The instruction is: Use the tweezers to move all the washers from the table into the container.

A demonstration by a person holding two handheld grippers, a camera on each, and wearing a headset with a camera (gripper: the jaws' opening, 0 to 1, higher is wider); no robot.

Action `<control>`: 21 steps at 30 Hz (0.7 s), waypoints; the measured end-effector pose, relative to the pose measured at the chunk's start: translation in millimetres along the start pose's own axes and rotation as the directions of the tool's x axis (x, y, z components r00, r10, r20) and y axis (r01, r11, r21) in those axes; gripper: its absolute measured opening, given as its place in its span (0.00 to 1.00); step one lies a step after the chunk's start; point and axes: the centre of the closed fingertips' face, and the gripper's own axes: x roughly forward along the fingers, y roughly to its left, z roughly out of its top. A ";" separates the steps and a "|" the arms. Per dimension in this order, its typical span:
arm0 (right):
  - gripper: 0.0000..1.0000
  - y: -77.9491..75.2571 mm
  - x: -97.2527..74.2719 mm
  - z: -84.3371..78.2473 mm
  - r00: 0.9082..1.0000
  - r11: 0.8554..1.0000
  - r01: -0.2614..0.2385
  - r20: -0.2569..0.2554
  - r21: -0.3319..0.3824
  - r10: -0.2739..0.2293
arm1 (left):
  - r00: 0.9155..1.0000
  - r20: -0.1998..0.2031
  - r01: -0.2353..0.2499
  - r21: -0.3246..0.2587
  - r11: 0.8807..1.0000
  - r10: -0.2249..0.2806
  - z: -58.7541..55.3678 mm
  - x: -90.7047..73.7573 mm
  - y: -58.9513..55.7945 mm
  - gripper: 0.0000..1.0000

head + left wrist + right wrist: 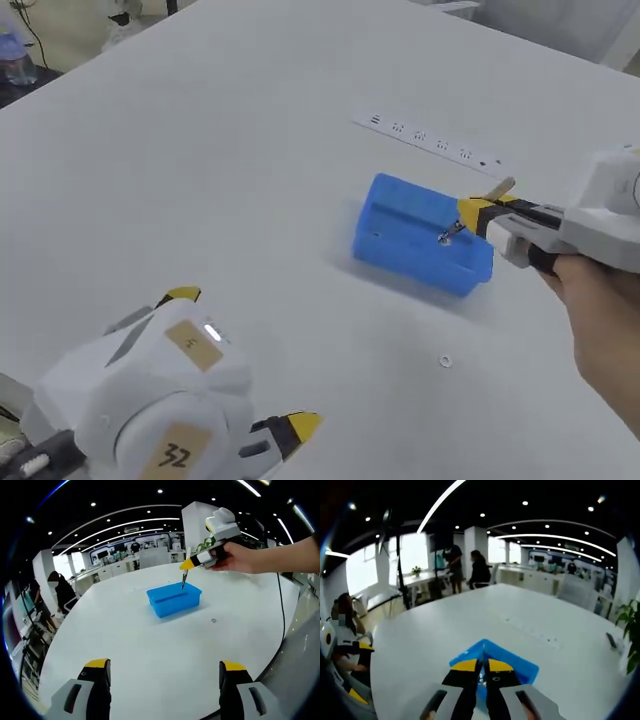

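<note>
A blue container (420, 235) stands on the white table (200, 180). My right gripper (478, 213) is shut on the tweezers (455, 230), whose tips point down into the container's right half. Something small and shiny sits at the tips; whether it is a washer I cannot tell. One washer (445, 360) lies on the table in front of the container. My left gripper (242, 360) hangs open at the near left, holding nothing. In the left gripper view the container (174, 599), the washer (214, 621) and the right gripper (200, 560) lie ahead. In the right gripper view the right gripper (482, 665) hovers over the container (520, 667).
A white power strip (430, 140) lies on the table behind the container. The table's edge (280, 645) curves past on the right in the left gripper view. People stand at desks (465, 567) far beyond the table.
</note>
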 end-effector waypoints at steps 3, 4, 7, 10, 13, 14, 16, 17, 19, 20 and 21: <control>0.02 -4.1 7.1 -6.0 1.000 1.000 0.008 -0.021 -0.013 -0.008 | 1.000 -0.005 0.003 -0.002 1.000 -0.003 -0.8 0.3 -0.5 0.92; 0.02 -4.7 10.1 -8.7 1.000 1.000 0.010 -0.027 -0.012 -0.010 | 1.000 -0.004 0.003 0.000 1.000 -0.003 -0.7 0.4 -0.6 0.92; 0.02 -10.8 23.4 -20.1 0.999 1.000 0.017 -0.051 -0.017 -0.018 | 1.000 -0.018 0.010 0.014 1.000 -0.010 -2.5 1.7 -2.9 0.93; 0.02 -15.2 27.8 -27.3 0.997 1.000 0.025 -0.067 -0.009 -0.026 | 1.000 -0.023 0.015 0.035 0.999 -0.015 -3.0 2.2 -5.4 0.93; 0.02 -15.9 32.7 -32.3 0.996 1.000 0.025 -0.083 0.000 -0.025 | 1.000 -0.023 0.021 0.034 0.999 -0.020 -2.9 2.4 -6.2 0.93; 0.02 -14.5 32.7 -33.8 0.996 1.000 0.023 -0.089 0.002 -0.023 | 1.000 -0.023 0.021 0.031 0.999 -0.021 -2.7 2.3 -6.0 0.93; 0.02 -13.5 38.3 -38.7 0.995 1.000 0.021 -0.096 -0.006 -0.022 | 1.000 -0.019 0.019 0.026 0.999 -0.019 -2.1 2.1 -5.1 0.93; 0.02 -13.6 40.1 -40.2 0.995 1.000 0.019 -0.098 -0.010 -0.020 | 1.000 -0.017 0.020 0.022 1.000 -0.020 -2.0 2.0 -5.2 0.93; 0.02 -14.5 39.6 -43.3 0.994 1.000 0.019 -0.108 -0.007 -0.019 | 1.000 -0.016 0.020 0.022 1.000 -0.020 -1.7 2.0 -5.2 0.93; 0.02 -14.1 40.7 -42.9 0.994 1.000 0.018 -0.106 -0.004 -0.018 | 1.000 -0.015 0.021 0.021 1.000 -0.021 -1.6 2.0 -5.2 0.94; 0.02 -13.9 41.3 -43.1 0.994 1.000 0.017 -0.107 -0.001 -0.017 | 1.000 -0.015 0.022 0.020 1.000 -0.022 -1.5 1.9 -5.5 0.94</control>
